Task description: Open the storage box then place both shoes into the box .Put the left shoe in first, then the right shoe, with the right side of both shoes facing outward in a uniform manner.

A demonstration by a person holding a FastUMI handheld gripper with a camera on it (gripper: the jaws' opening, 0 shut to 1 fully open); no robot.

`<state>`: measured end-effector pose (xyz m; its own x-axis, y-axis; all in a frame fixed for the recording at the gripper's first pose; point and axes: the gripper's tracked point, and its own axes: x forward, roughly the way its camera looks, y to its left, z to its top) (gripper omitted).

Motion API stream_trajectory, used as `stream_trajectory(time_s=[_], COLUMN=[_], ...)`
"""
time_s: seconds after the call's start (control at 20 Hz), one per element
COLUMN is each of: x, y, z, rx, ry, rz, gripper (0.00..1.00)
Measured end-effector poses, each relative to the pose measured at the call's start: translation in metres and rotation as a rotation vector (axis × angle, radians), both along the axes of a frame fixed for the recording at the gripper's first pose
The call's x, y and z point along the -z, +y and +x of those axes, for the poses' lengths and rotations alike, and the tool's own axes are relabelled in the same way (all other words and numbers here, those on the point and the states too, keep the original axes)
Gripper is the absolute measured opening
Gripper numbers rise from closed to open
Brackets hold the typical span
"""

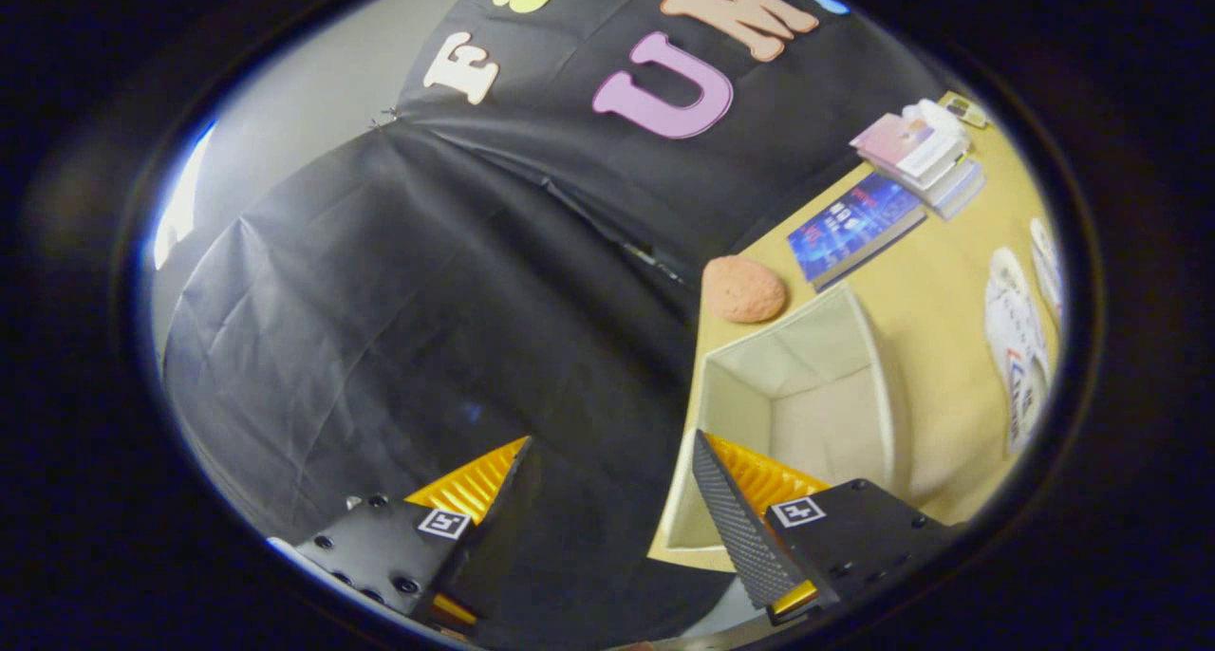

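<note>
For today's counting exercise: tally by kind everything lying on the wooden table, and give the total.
Storage box, open: 1
Shoes: 2, the second beyond the first
Blue book lying alone: 1
Stack of books: 1
Pink round lump: 1
Total: 6

The gripper is open, its fingers holding nothing.

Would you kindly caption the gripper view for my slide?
Open gripper tilted beside the open, empty storage box; shoes wait beyond.

One finger (750, 518) hides the near corner of the open storage box (807, 385). The shoes (1016, 357) lie cut off past the box — too distorted to tell left from right.
</note>
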<state>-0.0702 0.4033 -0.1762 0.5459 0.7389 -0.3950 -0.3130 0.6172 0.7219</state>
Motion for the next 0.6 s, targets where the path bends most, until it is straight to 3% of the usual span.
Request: stream_trajectory(time_s=[0.35,0.6], x=[0.045,0.098], y=[-0.132,-0.203], z=[0.032,0.034], rx=[0.151,0.153], ry=[-0.077,-0.092], rz=[-0.271,-0.514], gripper=[0.99,0.99])
